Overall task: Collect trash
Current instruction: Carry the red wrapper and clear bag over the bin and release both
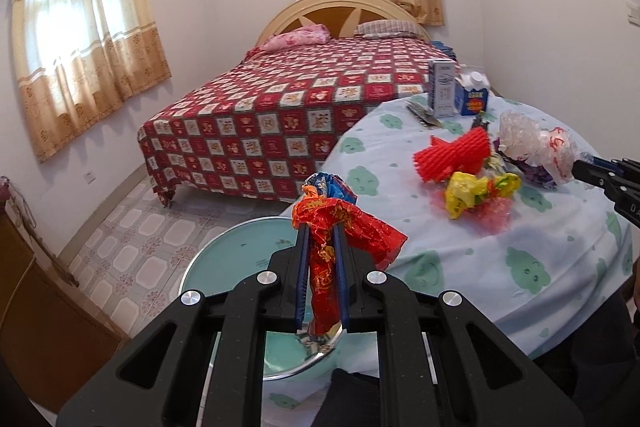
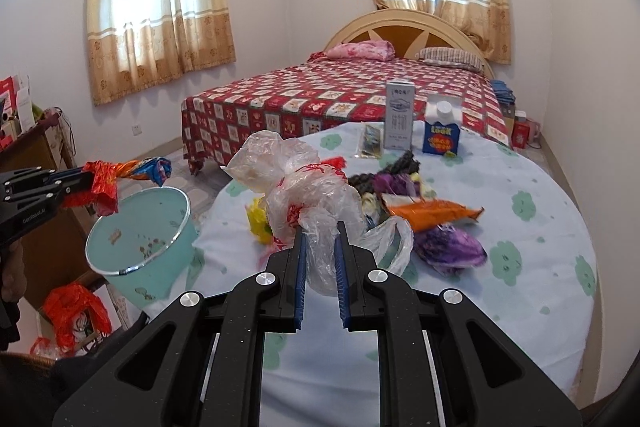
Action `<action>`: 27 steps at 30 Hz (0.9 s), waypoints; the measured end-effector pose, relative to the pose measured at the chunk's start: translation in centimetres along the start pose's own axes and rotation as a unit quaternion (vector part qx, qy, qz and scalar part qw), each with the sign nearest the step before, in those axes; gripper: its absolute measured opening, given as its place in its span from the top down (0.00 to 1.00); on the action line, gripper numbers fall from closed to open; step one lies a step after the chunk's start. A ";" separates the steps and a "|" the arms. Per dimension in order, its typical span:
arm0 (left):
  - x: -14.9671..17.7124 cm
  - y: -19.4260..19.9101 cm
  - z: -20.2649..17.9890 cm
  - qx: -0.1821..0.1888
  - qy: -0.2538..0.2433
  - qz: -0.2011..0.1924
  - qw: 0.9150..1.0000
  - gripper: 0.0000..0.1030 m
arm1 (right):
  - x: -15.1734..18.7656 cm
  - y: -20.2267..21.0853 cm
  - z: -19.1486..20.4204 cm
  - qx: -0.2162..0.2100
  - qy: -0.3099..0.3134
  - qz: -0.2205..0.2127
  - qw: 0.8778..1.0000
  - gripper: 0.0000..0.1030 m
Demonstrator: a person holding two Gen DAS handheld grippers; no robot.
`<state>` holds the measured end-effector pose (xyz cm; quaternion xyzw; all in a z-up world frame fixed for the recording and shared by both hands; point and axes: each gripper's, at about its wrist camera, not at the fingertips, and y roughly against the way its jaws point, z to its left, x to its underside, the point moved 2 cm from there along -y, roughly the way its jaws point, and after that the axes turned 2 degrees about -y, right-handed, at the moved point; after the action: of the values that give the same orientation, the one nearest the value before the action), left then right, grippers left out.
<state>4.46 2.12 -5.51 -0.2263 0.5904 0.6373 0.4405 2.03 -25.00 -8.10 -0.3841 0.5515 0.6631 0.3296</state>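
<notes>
Left wrist view: our left hand-held gripper (image 1: 322, 227) is closed on a crumpled red foil wrapper (image 1: 340, 231), held just above the mint-green bin (image 1: 224, 247) that stands beside the tabletop (image 1: 500, 267). From the right wrist view, our right hand-held gripper (image 2: 320, 239) is clamped on a clear plastic bag (image 2: 304, 195), lifted over the tabletop's near side, to the right of the bin.

We judge the task barely begun: the bin holds only crumbs and specks, and neither piece has been dropped in yet. Well to the right of the bin, the tabletop keeps a red foam net (image 1: 452, 157), a yellow wrapper (image 1: 466, 193), an orange packet (image 2: 434, 213), a purple wrapper (image 2: 448, 247) and, farthest from the bin, two cartons (image 2: 420, 127).

Both hand-held grippers tilt downward, the left already poised over the bin's mouth, the right needing to swing left toward it.
</notes>
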 end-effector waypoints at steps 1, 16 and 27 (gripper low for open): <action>0.1 0.0 0.4 -0.004 0.004 0.001 1.000 0.89 | -0.3 -0.3 0.4 -0.002 0.002 0.000 1.000 0.87; 1.3 -0.6 4.0 -0.044 0.035 -0.001 0.998 0.89 | -3.9 -4.6 6.1 -0.040 0.036 -0.002 0.999 0.87; 2.1 -0.3 6.5 -0.069 0.054 -0.001 0.996 0.88 | -4.8 -7.4 10.0 -0.063 0.062 0.009 0.996 0.87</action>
<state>5.18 8.92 -6.08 -0.2914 0.5675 0.6629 0.3919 9.31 -13.95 -6.54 -0.4396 0.5312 0.6746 0.2636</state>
